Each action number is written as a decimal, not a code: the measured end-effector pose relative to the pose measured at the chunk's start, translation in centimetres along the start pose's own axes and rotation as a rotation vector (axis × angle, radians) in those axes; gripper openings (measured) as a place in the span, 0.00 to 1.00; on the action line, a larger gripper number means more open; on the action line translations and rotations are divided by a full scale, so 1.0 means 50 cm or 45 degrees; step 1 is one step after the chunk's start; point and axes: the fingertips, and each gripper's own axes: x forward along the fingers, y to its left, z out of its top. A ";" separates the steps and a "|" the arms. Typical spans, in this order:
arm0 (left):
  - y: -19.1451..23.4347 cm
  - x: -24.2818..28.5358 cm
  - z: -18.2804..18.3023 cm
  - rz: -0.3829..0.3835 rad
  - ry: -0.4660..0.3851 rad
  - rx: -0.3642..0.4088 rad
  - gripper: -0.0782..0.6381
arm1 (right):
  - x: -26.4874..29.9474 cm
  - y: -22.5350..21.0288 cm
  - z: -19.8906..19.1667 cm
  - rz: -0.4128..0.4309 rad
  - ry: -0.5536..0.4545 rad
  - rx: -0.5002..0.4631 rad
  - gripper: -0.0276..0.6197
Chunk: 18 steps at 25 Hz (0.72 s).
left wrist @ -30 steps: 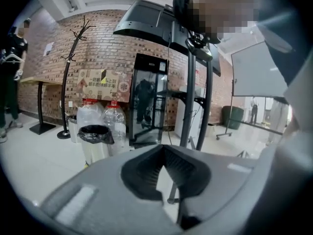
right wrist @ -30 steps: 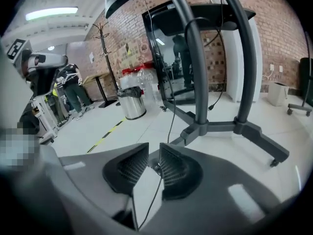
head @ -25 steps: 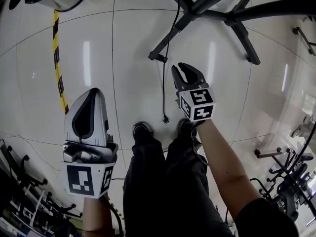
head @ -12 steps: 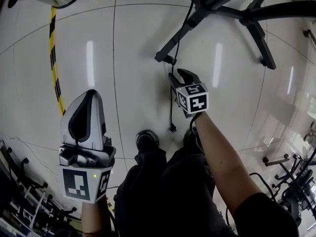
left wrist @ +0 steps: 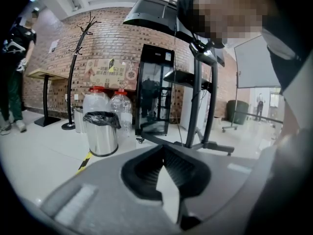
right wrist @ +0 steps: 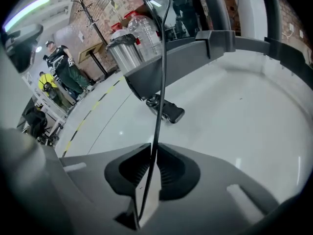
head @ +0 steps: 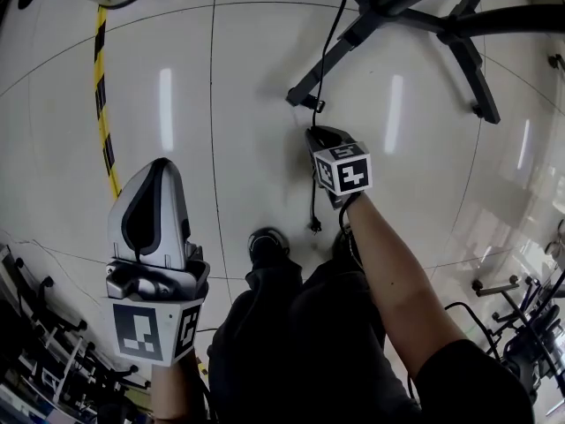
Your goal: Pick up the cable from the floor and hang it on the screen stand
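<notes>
A thin black cable (head: 323, 56) comes down from the black screen stand (head: 415, 18) to my right gripper (head: 322, 133). Its plug end (head: 312, 228) dangles below the gripper, near the person's shoes. In the right gripper view the cable (right wrist: 161, 72) runs straight up between the jaws of my right gripper (right wrist: 152, 152), which are closing and pinch it at their tips. The stand's leg with its foot (right wrist: 166, 109) lies just ahead. My left gripper (head: 159, 166) is held low at the left, shut and empty. It (left wrist: 163, 153) points at the stand (left wrist: 195, 106).
A yellow-black tape line (head: 103, 122) runs along the floor at the left. A steel bin (left wrist: 100, 133), water bottles (left wrist: 120, 106) and a coat rack (left wrist: 73, 72) stand by the brick wall. Racks and cables (head: 521, 325) crowd the lower right. The person's shoes (head: 267, 241) are below the grippers.
My right gripper has moved forward towards the stand's leg, and its jaws have gone from open to closed around the cable. The left gripper has barely moved.
</notes>
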 end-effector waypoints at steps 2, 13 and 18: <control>-0.007 -0.007 0.008 0.000 0.007 -0.013 0.12 | -0.017 0.022 0.012 0.038 0.001 -0.009 0.10; -0.055 -0.094 0.105 0.035 0.033 -0.111 0.12 | -0.175 0.121 0.089 0.156 -0.037 -0.030 0.09; -0.088 -0.147 0.188 0.039 0.019 -0.126 0.12 | -0.299 0.192 0.154 0.191 -0.092 -0.058 0.09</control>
